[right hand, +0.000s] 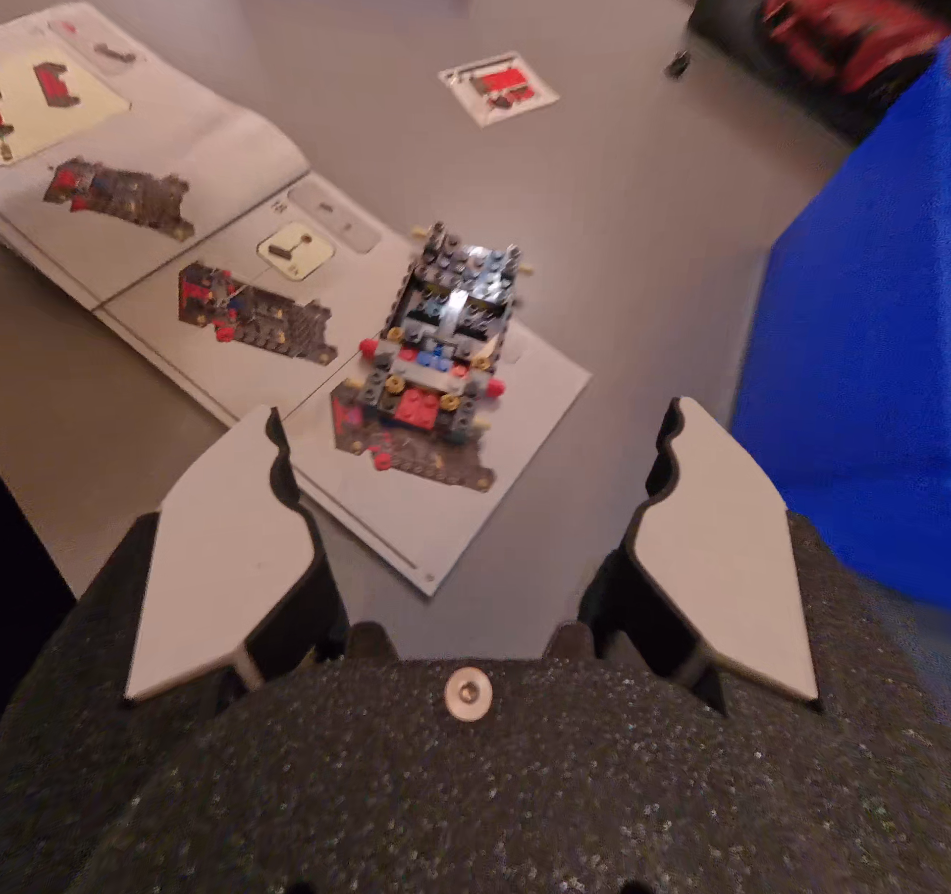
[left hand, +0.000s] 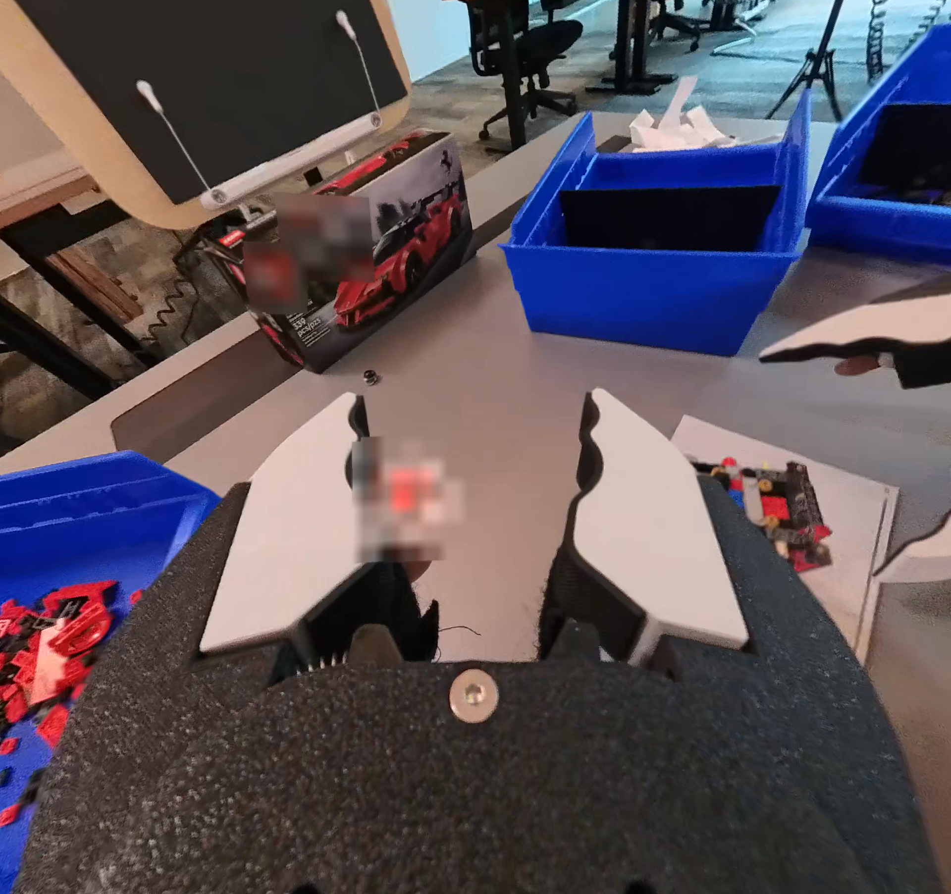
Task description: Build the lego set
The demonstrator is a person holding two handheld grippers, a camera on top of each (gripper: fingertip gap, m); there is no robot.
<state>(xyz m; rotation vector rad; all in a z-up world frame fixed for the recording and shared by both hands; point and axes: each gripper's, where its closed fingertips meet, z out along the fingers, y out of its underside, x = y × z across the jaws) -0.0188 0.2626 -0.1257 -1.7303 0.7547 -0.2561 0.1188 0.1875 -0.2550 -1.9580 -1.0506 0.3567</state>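
black and dark-grey plates make up most of the partly built car chassis (right hand: 442, 334), which sits on the lower right page of the open instruction booklet (right hand: 216, 231) on the grey table (right hand: 617, 200). it is only a flat base so far: studs bare on top, a red brick at the near end, a few blue and gold bits in the middle, red pins out at the sides. no wheels, no bodywork, no roof show on it. set beside the finished red car pictured on the set's box (left hand: 391, 257), i'd judge the build is early, perhaps a quarter done at most.

plenty is left. a blue bin (left hand: 77, 509) at the left gripper's side holds a heap of loose red and black pieces (left hand: 51, 632), a small sticker sheet (right hand: 498, 87) lies unused on the table beyond the chassis, and one tiny black piece (left hand: 370, 377) sits loose just in front of the box.

neither tool is holding anything. the left gripper (left hand: 473, 401) is spread wide over bare table, jaws empty. the right gripper (right hand: 473, 411) is also spread wide and empty, pointed at the chassis and hovering just short of it; the view is blurred. the likely next step is fetching a piece from the bin and matching it to the page.
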